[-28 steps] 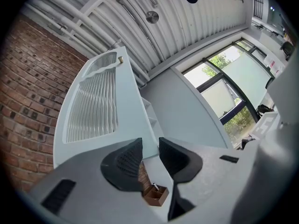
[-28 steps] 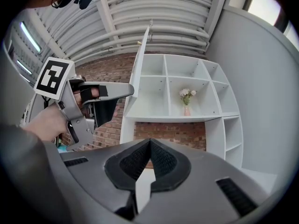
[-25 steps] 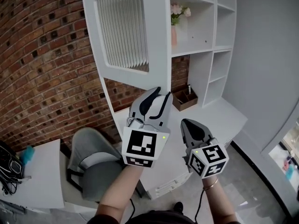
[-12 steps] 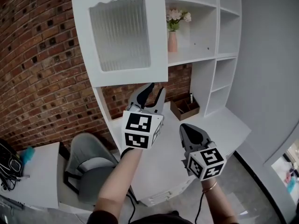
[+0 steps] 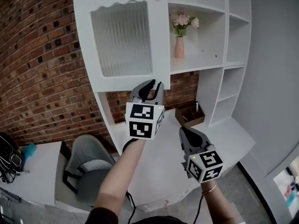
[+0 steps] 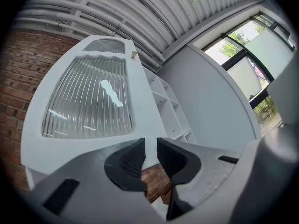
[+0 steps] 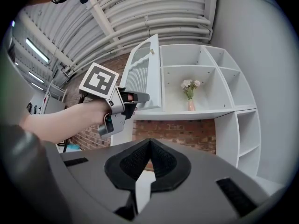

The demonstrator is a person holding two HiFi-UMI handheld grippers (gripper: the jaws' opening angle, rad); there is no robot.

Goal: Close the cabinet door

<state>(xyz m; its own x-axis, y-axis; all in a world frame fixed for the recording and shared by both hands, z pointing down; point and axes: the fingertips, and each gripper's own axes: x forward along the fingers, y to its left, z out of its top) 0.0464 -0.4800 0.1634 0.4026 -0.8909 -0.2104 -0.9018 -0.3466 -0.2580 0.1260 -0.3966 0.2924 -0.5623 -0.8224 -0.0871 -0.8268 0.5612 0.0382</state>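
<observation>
Now, best done w/ a flat, steady push on the painted frame near the free edge, not the glass: white-framed cabinet door w/ ribbed glass panel (image 5: 122,36) stands ajar. Left gripper (image 5: 155,84) sits just below the door's bottom edge, jaws closing on nothing. Right gripper (image 5: 186,133) hangs further below the door, clenched, empty.

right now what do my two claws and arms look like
The left claw and right claw are grey with black ribbed pads. The left one is closing, empty. Each bears a white cube with black square markers. A black cable hangs under each forearm. No sleeves show; a thin bracelet circles the right wrist.
</observation>
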